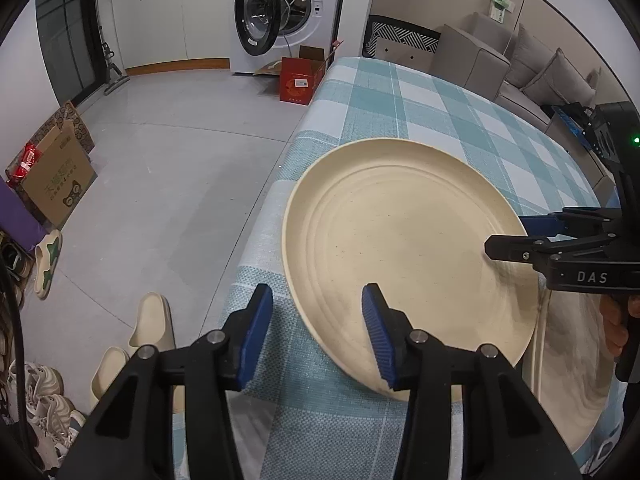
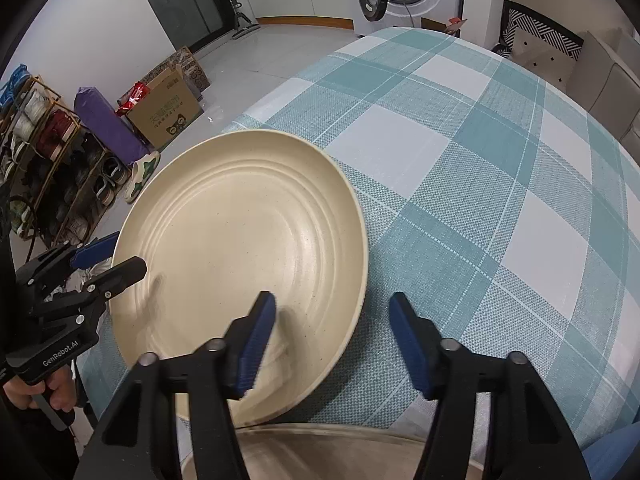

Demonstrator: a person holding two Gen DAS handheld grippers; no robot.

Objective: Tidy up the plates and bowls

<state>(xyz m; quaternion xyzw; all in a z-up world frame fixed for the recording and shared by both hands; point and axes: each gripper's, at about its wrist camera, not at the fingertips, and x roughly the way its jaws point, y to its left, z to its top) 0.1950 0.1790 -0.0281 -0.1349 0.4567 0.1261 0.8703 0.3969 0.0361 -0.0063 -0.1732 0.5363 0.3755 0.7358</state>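
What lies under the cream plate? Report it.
The cream plate lies on the teal checked tablecloth, and its near edge overlaps the rim of another dish nearer the cameras. The cloth beneath the plate is covered from view.

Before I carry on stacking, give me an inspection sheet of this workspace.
Surface: teal and white checked tablecloth, lying flat.
Job's things: cream plate near the table's edge, empty; a tan dish partly under its near rim, mostly hidden.
Clutter: nothing seen on the cloth.
Grippers: left claw and right claw each straddle the plate's rim on opposite sides, pads apart, not pressing.
Cables: a cord at the washing machine's open door.
Surroundings: washing machine, cardboard box, red box, slippers, sofa, shoe rack.
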